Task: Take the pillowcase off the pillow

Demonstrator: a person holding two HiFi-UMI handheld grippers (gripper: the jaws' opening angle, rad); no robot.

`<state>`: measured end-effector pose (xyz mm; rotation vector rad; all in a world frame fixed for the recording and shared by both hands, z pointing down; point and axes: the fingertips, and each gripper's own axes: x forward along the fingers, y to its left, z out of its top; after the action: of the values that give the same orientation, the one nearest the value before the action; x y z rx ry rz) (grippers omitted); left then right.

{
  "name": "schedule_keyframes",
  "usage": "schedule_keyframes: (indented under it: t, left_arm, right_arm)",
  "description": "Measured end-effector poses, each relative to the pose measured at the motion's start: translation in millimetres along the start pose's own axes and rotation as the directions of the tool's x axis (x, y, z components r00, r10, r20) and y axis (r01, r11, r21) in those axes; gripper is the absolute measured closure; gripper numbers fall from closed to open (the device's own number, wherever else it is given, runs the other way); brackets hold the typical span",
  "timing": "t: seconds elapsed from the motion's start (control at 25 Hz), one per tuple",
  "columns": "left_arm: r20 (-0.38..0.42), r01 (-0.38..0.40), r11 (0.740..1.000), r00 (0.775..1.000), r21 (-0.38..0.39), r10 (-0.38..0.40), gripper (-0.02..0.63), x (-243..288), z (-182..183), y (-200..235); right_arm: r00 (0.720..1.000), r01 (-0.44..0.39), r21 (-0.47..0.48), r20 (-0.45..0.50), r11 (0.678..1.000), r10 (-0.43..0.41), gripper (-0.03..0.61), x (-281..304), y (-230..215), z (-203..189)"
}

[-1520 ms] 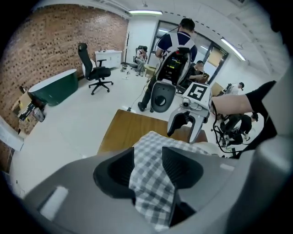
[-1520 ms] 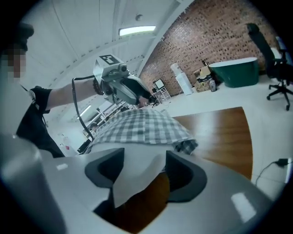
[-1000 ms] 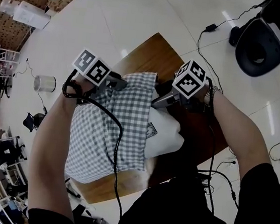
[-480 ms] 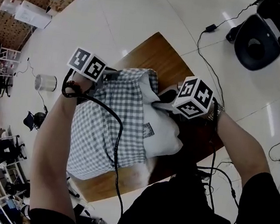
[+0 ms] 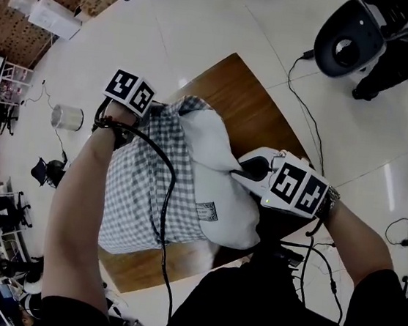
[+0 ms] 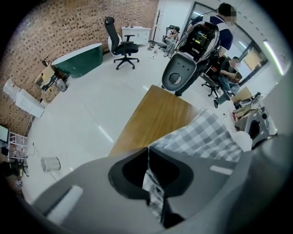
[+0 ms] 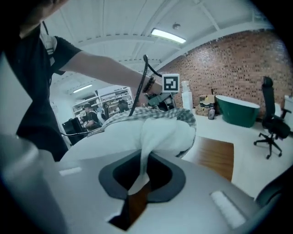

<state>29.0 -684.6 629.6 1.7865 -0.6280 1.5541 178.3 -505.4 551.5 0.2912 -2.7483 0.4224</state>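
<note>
On the wooden table [image 5: 244, 104] lies a white pillow [image 5: 219, 190] partly inside a grey-and-white checked pillowcase [image 5: 142, 188]. My left gripper [image 5: 147, 111] is shut on the checked pillowcase [image 6: 208, 135] at its open end, a pinch of the fabric squeezed between the jaws. Over on the right, my right gripper [image 5: 243, 172] is shut on a fold of the white pillow [image 7: 158, 130], which sticks out of the case. The two grippers stand apart, with the bared pillow between them.
A floor-standing black and grey machine [image 5: 344, 39] is beyond the table, with cables [image 5: 306, 112] trailing across the white floor. A clear bucket [image 5: 65, 118] sits at the left. Office chairs [image 6: 121, 45], a green tub [image 6: 78, 59] and seated people are farther off.
Both grippers have shut, the left on the pillowcase and the right on the pillow. The right gripper has pulled toward me and to the right, and more white pillow now shows.
</note>
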Motion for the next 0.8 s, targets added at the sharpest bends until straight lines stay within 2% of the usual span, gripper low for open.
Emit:
schedule_keyframes:
  t: [0.12,0.24,0.44,0.64,0.8]
  left_arm:
    - [-0.022,-0.047,0.998,0.999,-0.031,0.046,0.603,-3,-18,16]
    - [-0.036,-0.074,0.994,0.997,-0.077,0.071,0.603,-5,-46,35]
    - [-0.038,-0.104,0.984,0.994,-0.143,0.099,0.603,-11,-73,58]
    - [-0.023,-0.123,0.972,0.992,-0.203,0.12,0.603,-27,-115,79]
    - [0.02,-0.109,0.975,0.993,-0.195,0.115,0.603,-25,-131,76]
  right_arm:
    - [1.0,0.024,-0.067,0.003,0.997,-0.024,0.557,-10,15,16]
    - [0.999,0.034,-0.079,0.013,0.996,-0.033,0.557,-16,28,21]
    - [0.998,0.058,-0.044,0.005,0.997,-0.057,0.557,-34,17,13]
    - [0.995,0.103,0.006,-0.008,0.995,-0.103,0.557,-34,12,10]
    - [0.992,0.117,0.03,-0.041,0.993,-0.116,0.555,-20,15,0]
